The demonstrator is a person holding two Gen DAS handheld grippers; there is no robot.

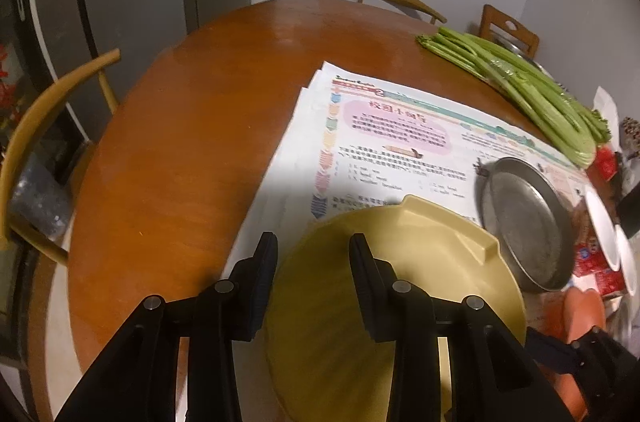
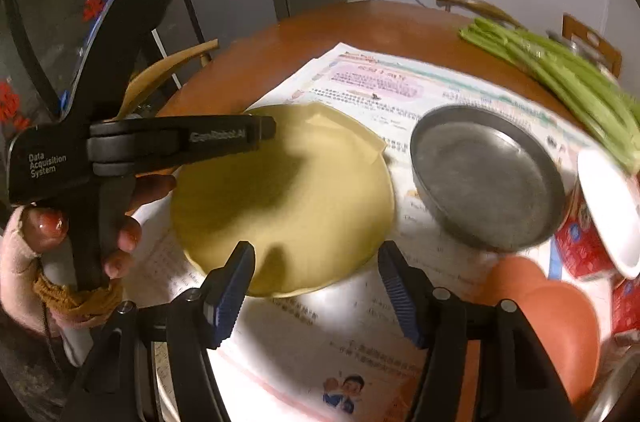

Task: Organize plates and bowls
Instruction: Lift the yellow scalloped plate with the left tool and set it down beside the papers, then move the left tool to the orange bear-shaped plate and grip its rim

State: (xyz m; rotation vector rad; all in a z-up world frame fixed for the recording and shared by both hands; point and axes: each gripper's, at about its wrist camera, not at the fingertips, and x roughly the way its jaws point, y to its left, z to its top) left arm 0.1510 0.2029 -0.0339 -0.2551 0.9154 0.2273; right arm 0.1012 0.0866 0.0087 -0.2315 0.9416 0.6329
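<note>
Both the left gripper (image 1: 313, 254) and right gripper (image 2: 316, 262) are spread, holding nothing. The yellow plate (image 2: 280, 198) lies just ahead, metal plate (image 2: 486, 178) to its right; stacking seems not begun.

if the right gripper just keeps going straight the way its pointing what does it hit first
Most likely the yellow plate: the open right gripper points at its near rim, fingers spread to either side. The metal pan sits off to the right of that line. Depth is hard to judge, so it might touch the newspaper first.
</note>
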